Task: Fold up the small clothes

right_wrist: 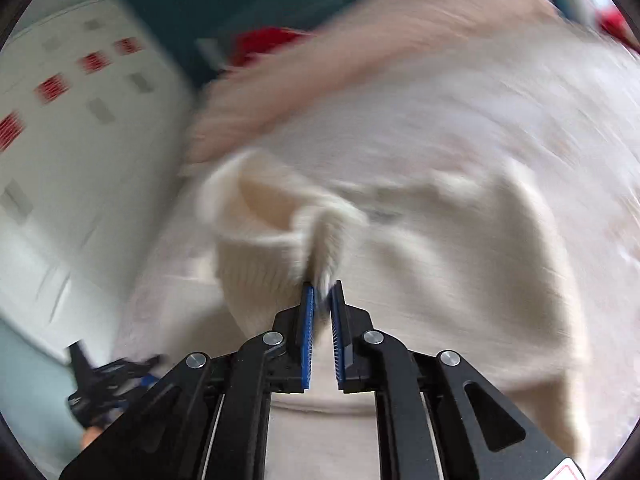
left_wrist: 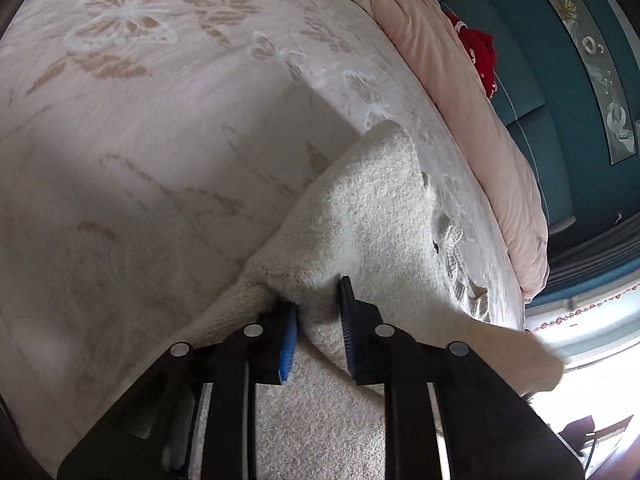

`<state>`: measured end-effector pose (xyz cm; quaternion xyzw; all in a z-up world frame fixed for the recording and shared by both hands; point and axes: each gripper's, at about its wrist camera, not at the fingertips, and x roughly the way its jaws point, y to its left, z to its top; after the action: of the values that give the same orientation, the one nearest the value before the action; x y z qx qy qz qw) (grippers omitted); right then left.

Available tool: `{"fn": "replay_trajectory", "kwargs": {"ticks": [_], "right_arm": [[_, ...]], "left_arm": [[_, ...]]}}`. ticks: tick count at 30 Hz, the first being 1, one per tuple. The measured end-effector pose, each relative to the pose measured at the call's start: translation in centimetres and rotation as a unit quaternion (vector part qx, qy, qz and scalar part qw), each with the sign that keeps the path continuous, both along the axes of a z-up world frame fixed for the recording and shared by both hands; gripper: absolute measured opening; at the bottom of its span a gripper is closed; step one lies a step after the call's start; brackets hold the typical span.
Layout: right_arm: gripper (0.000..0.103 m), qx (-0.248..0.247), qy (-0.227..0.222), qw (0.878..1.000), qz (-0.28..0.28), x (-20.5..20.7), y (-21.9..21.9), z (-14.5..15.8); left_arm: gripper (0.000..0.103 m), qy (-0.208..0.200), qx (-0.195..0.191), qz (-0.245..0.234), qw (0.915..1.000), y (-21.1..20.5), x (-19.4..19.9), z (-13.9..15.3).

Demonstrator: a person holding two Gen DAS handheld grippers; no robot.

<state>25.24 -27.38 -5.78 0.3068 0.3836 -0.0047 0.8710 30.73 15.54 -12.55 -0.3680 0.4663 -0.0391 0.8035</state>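
— Tongs first: what are they doing?

— Right tongs [right_wrist: 323, 286] are pinching a bunched fold of the cream fleece garment [right_wrist: 460, 248] at their tips, next to its ribbed cuff [right_wrist: 256, 256]. Left tongs [left_wrist: 320, 300] have the fabric running between them; one pad presses it, but whether they clamp it cannot be told.

— Where does the garment lie?

— On the pink flowered bedspread [left_wrist: 140, 140], spread from the lower middle of the left wrist view up toward centre right. In the blurred right wrist view it fills the centre and right.

— And the next move?

— Probably a fold. The cloth stretches away ahead of both tongs, each already at its near edge, neither clearly closer.
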Motion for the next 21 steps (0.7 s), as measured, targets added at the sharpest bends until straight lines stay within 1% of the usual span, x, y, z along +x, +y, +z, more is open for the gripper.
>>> {"fn": "replay_trajectory", "kwargs": {"ticks": [1, 2, 3, 4, 5, 6, 7, 8, 9, 11, 12, 13, 14, 15, 16, 17, 18, 19, 20, 21], "right_arm": [[0.015, 0.002, 0.024, 1.0, -0.003, -0.2, -1.1, -1.4], [0.015, 0.002, 0.04, 0.999, -0.008, -0.4, -1.7, -2.3], [0.015, 0.007, 0.045, 0.999, -0.011, -0.5, -2.1, -2.8], [0.016, 0.024, 0.043, 0.999, -0.013, -0.6, -2.5, -3.2], [0.019, 0.042, 0.037, 0.998, -0.015, -1.0, -3.1, -3.4], [0.036, 0.058, 0.026, 0.998, -0.022, -1.3, -3.5, -3.5], [0.047, 0.065, 0.02, 0.997, -0.029, -1.4, -3.4, -3.5], [0.062, 0.077, 0.013, 0.996, -0.039, -1.4, -3.6, -3.6], [0.064, 0.09, 0.009, 0.995, -0.04, -1.2, -3.8, -3.9], [0.064, 0.114, 0.014, 0.993, -0.039, -0.7, -3.7, -4.3], [0.064, 0.122, 0.018, 0.991, -0.04, -0.3, -3.6, -4.7], [0.059, 0.125, 0.024, 0.991, -0.037, 0.3, -3.3, -5.2], [0.029, 0.123, 0.027, 0.992, -0.033, 0.8, -2.8, -5.4], [0.011, 0.115, 0.044, 0.992, -0.022, 2.0, -2.2, -5.6], [0.01, 0.11, 0.041, 0.993, -0.019, 2.5, -1.7, -4.9], [0.01, 0.106, 0.023, 0.994, -0.017, 2.6, -1.5, -3.9], [0.009, 0.095, -0.026, 0.995, -0.008, 2.3, -1.2, -0.9], [0.009, 0.087, -0.064, 0.994, -0.003, 1.9, -1.2, 1.4], [0.009, 0.08, -0.1, 0.992, -0.001, 1.2, -1.3, 3.7], [0.009, 0.066, -0.135, 0.989, -0.006, 0.0, -1.8, 5.7]], "left_arm": [[0.023, -0.001, -0.003, 0.004, 1.0, -0.2, -0.1, 0.0], [0.028, -0.003, -0.006, 0.008, 0.9999, -0.3, -0.3, 0.0], [0.032, -0.006, -0.012, 0.017, 0.9998, -0.3, -0.5, 0.1], [0.034, -0.007, -0.019, 0.024, 0.9995, -0.3, -0.7, 0.0], [0.037, -0.007, -0.024, 0.029, 0.9993, -0.3, -0.7, 0.0], [0.038, -0.007, -0.027, 0.033, 0.9991, -0.4, -0.7, 0.1], [0.038, -0.004, -0.026, 0.037, 0.999, -0.4, -0.6, 0.1], [0.039, -0.001, -0.028, 0.042, 0.9987, -0.3, -0.5, 0.1], [0.04, 0.001, -0.031, 0.046, 0.9985, -0.3, -0.4, 0.1], [0.039, 0.003, -0.041, 0.057, 0.9976, 0.0, -0.2, -0.1], [0.038, 0.005, -0.044, 0.059, 0.9973, 0.0, 0.0, -0.1], [0.035, 0.006, -0.043, 0.059, 0.9973, 0.0, 0.3, -0.2], [0.021, 0.006, -0.038, 0.056, 0.9977, -0.1, 0.6, -0.2], [0.007, 0.008, -0.032, 0.052, 0.9981, -0.2, 0.8, -0.1], [0.006, 0.007, -0.03, 0.05, 0.9983, -0.2, 1.0, 0.2], [0.006, -0.008, -0.03, 0.052, 0.9981, 0.0, 0.9, 1.3], [0.006, -0.029, -0.033, 0.052, 0.9977, 0.2, 0.6, 2.4], [0.006, -0.059, -0.031, 0.046, 0.9967, 0.3, 0.3, 4.0], [0.006, -0.077, -0.026, 0.039, 0.9959, 0.3, -0.1, 5.2], [0.006, -0.083, -0.027, 0.036, 0.9955, 0.2, -0.3, 5.6]]}}
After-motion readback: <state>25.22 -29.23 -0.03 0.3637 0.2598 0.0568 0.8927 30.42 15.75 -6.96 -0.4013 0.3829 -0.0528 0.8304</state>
